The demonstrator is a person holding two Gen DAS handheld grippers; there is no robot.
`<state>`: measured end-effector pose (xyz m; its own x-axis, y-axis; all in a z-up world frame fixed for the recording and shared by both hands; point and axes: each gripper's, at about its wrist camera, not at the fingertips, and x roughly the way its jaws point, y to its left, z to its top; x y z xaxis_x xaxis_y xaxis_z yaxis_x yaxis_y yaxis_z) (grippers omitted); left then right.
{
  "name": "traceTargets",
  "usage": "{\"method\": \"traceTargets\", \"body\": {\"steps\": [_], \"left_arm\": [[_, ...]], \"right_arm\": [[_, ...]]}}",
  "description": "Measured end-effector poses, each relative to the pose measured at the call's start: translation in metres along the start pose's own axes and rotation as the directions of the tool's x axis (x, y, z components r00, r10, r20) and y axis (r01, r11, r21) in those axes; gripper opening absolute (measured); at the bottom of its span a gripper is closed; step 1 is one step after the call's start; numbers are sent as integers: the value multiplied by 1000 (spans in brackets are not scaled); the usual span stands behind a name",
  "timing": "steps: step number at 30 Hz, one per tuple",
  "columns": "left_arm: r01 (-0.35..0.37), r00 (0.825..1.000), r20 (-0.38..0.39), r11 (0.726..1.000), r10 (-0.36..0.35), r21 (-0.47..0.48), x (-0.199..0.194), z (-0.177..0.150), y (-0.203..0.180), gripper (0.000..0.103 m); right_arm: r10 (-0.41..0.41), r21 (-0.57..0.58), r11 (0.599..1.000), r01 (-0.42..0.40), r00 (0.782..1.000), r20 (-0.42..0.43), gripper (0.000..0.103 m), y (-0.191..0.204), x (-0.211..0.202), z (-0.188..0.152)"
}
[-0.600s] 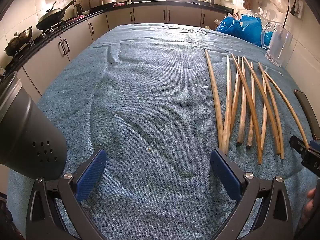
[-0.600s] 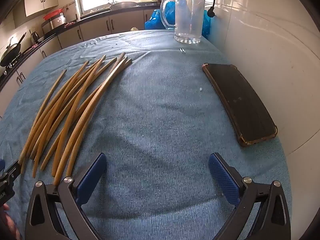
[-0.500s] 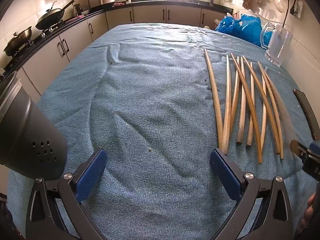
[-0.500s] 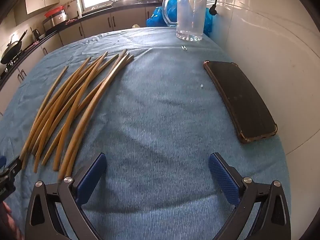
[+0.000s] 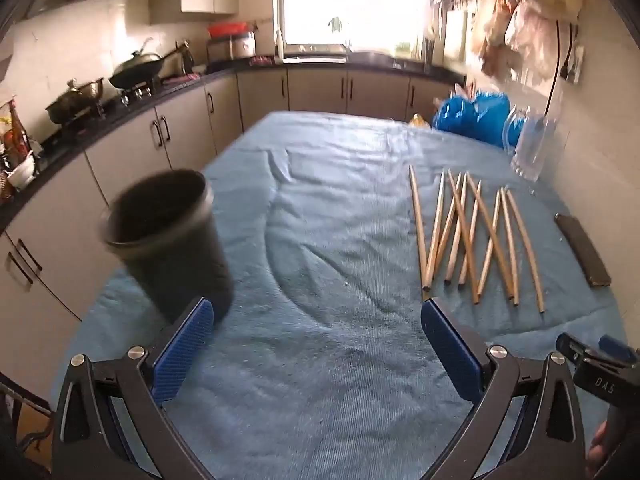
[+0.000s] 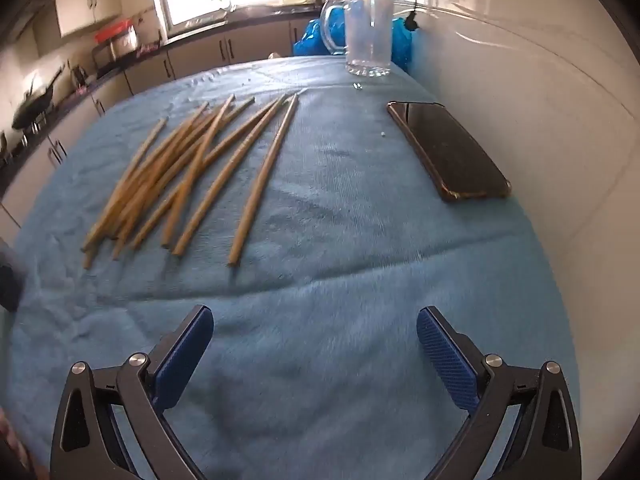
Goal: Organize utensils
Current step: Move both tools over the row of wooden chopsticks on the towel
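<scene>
Pulled back and lifted since earlier: black cup (image 5: 168, 240) now wholly visible, upright left. Chopsticks (image 5: 472, 236) scattered mid-worktop; phone (image 6: 448, 152), glass jug (image 6: 366, 36) beyond. Left gripper (image 5: 316, 344), right gripper (image 6: 312, 352) agape, empty.

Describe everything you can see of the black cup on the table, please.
The black cup is a tall, round, dark container, plastic by its look, with a thin rim and an open mouth. It is blurred in the left view, so fine detail is lost. It stands upright, maybe a little tilted, on the blue cloth near the table's left edge, far from the chopsticks. Nothing shows inside it. The open left tongs do not hold it; one pad sits just before its base.
</scene>
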<state>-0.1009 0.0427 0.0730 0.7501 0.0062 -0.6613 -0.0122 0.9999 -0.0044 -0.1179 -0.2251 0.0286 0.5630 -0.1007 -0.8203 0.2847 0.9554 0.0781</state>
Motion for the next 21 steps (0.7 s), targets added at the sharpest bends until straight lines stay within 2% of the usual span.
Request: {"method": "traceTargets", "body": {"steps": [2,6,11,13,17,21], "left_arm": [[0,1000,18,1000,0,0,-9,1,1,103],[2,999,37,1000,-3,9,-24,0,3,103],[-5,998,62,1000,4,5,-37,-1,1,103],[-3,998,67,1000,3,-2,-41,0,2,103],[-1,997,75,1000,2,-13,-45,-3,5,103],[0,996,87,1000,2,-16,-52,-3,6,103]], "right_arm": [[10,12,1000,-10,1000,22,103,1,-9,-3],[0,5,1000,-1,993,122,103,10,-38,-10],[-8,-9,1000,11,959,284,103,21,-75,-12],[-11,-20,1000,18,940,341,103,27,-87,-13],[-22,-15,999,32,890,456,103,32,-112,-19],[-59,38,998,45,812,581,103,30,-137,-29]]}}
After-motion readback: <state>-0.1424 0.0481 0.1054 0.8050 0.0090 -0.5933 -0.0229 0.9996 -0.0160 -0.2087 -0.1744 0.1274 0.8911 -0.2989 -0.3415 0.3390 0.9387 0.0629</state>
